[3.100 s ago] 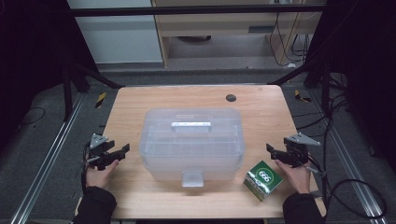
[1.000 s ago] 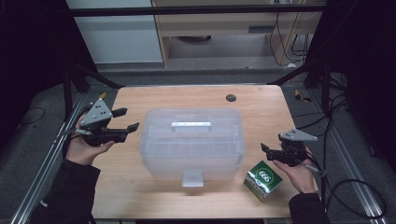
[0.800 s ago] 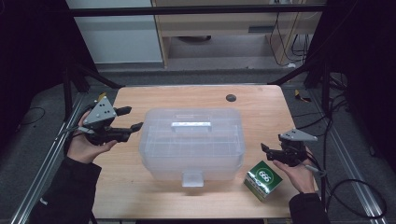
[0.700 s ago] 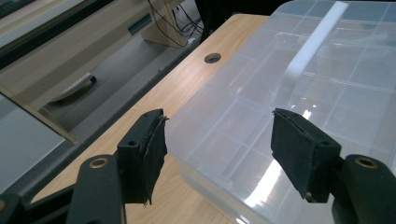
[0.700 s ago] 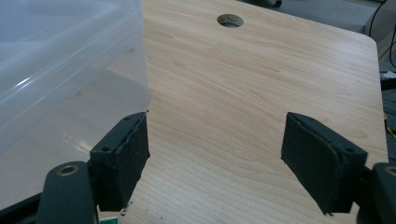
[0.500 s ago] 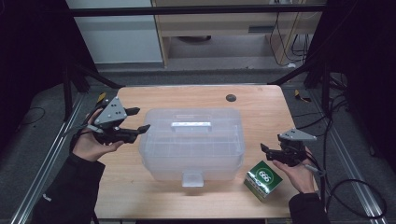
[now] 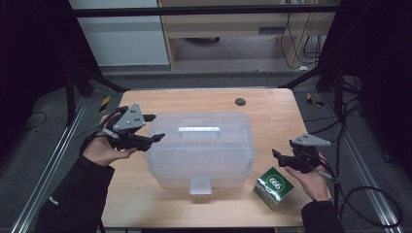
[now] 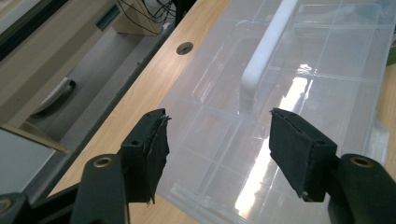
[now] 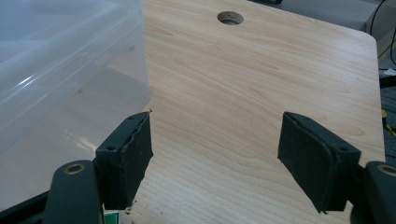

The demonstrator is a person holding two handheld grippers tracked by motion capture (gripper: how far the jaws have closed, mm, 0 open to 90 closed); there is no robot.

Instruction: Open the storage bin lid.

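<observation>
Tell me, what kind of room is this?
Probably a lab or workshop recording bench: a wooden table inside a dark metal frame, loose cables behind it, and a person holding a cabled left gripper over a clear plastic box.

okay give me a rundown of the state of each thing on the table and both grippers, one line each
Clear plastic bin: lid on, white handle lying flat, front latch down.
Green box: closed, resting on the table beside the bin's right front corner.
Left gripper: open, nothing between its jaws, raised at the bin's left end; jaws have just been closing a little.
Right gripper: open, empty, apart from bin and box.
</observation>
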